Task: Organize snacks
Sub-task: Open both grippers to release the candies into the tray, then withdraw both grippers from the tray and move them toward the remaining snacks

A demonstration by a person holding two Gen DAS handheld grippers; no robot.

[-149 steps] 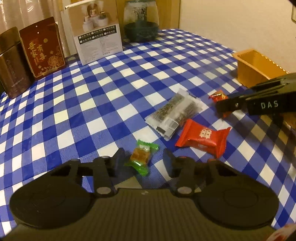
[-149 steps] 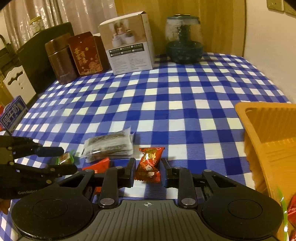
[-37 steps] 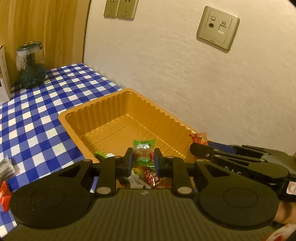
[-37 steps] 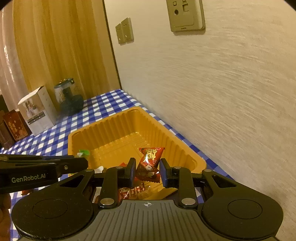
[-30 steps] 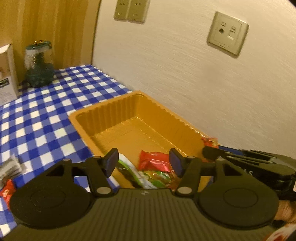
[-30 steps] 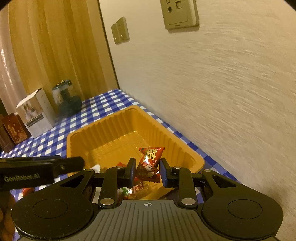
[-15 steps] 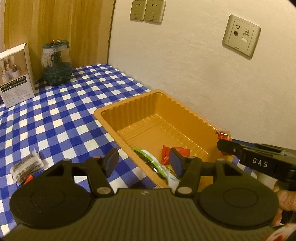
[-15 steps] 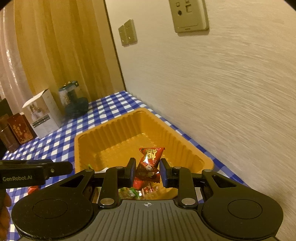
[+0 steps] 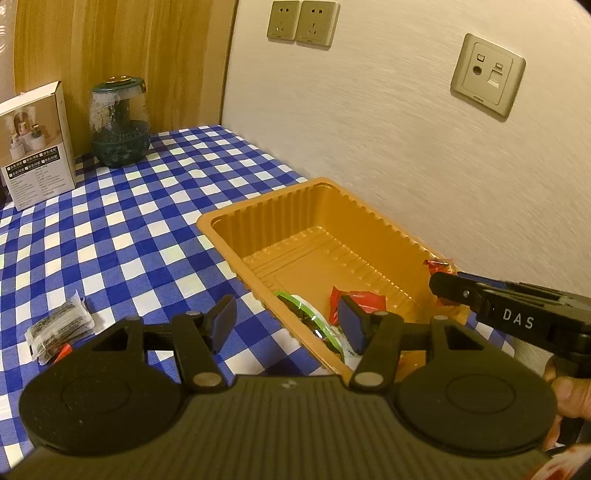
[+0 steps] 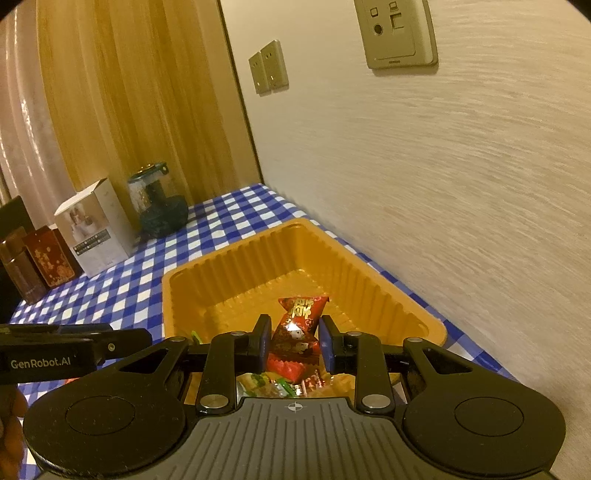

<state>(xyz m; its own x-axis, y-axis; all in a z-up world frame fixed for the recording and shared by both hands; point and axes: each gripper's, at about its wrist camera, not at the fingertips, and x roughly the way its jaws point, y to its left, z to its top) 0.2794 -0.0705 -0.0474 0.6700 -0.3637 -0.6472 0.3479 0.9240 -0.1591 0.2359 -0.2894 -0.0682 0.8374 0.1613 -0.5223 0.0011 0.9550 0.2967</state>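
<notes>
An orange plastic tray [image 9: 295,206] [image 10: 221,273] stands on the blue checked table by the wall, with several wrapped snacks at its near end [image 9: 364,301]. My left gripper [image 9: 286,325] is open and empty above the tray's near left rim. My right gripper [image 10: 291,341] is shut on a red snack packet [image 10: 299,321] and holds it above the tray's near end; it also shows in the left wrist view [image 9: 439,284]. A clear packet of dark snack [image 9: 59,328] with a red packet [image 9: 61,352] under it lies on the table to the left.
A white box [image 9: 35,144], a glass jar with a green base [image 9: 120,122] and brown tins [image 10: 35,262] stand at the table's far end. The wall with sockets [image 9: 303,22] runs close along the tray's right side.
My left gripper let the green candy fall into the tray, opened and drew back to the left. My right gripper stays shut on the red packet above the tray.
</notes>
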